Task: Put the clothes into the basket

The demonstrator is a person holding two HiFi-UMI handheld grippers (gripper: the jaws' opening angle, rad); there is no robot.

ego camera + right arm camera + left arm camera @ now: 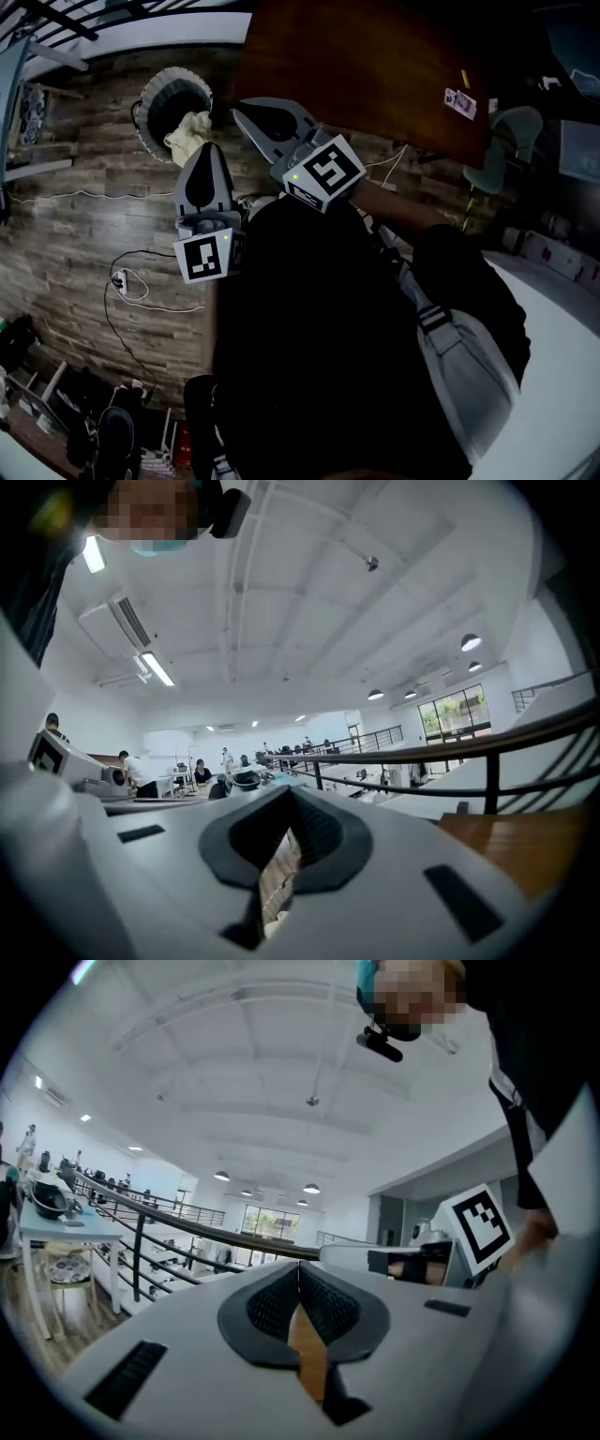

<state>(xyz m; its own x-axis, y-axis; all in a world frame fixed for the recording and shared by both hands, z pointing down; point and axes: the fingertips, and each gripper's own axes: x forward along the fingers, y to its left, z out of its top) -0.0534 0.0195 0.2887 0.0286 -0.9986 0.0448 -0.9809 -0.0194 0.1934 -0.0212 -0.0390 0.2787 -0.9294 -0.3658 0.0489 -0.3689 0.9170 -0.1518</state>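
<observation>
In the head view a round ribbed basket (156, 90) stands on the wood floor at the upper left. A cream cloth (190, 132) lies over its near rim. My left gripper (208, 148) points toward the basket, its tips just below the cloth and its jaws shut with nothing between them. My right gripper (238, 109) is raised beside it on the right, also shut and empty. Both gripper views look level across a large hall. The left gripper (298, 1267) and the right gripper (292, 793) each show their pads closed together, and neither view shows the basket.
A dark brown table (375, 66) fills the top centre, close to the right gripper. A power strip with white cables (126, 281) lies on the floor at the left. A white surface (562, 375) sits at the lower right. My dark-clothed body fills the middle.
</observation>
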